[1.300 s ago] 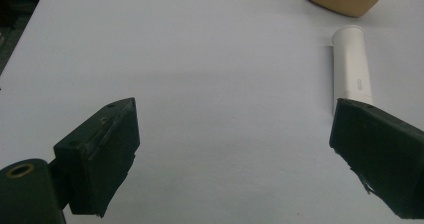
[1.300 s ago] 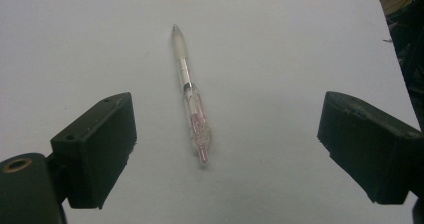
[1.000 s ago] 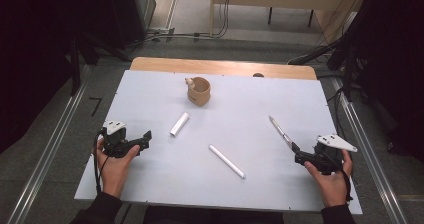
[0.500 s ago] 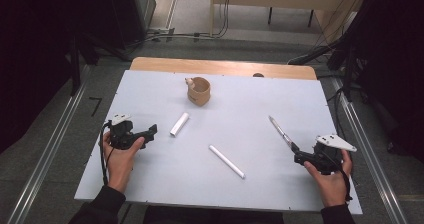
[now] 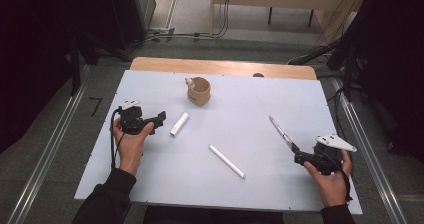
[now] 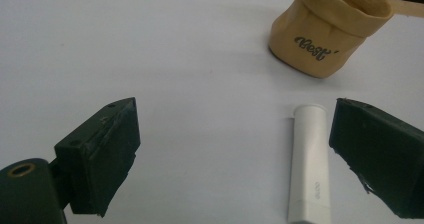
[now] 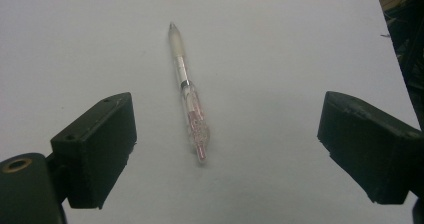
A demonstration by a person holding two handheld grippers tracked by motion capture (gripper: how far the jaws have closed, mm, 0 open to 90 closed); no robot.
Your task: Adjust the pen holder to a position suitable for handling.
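Two claws sit low over the white worktop [image 5: 150, 179], each held in a hand and each with jaws spread wide around nothing. The left claw [image 5: 159, 118] is near the left edge, pointing toward the short white tube [image 5: 179, 124], which lies just beside its tips and a little nearer the middle. In the left gripper view the tube [image 6: 310, 161] runs lengthwise next to the right-hand jaw, more inside the gap than outside it, not touched by either jaw. Beyond it stands a small tan pouch [image 6: 327, 31] with dark script lettering on its side and something white poking over its rim (too little shows to tell what); in the high view the pouch [image 5: 199, 91] is toward the far edge, well clear of the tube.

The right claw [image 5: 299, 156] is near the right front corner, with the pen [image 5: 281, 132] lying just ahead of it, angled toward the far edge. The right gripper view shows what the high view cannot: the pen [image 7: 189, 96] has a clear barrel with pink inside and a pale grip, lying between the open jaws and ahead of them. A long white stick [image 5: 226, 161] lies between the two claws, toward the front edge, apart from both.
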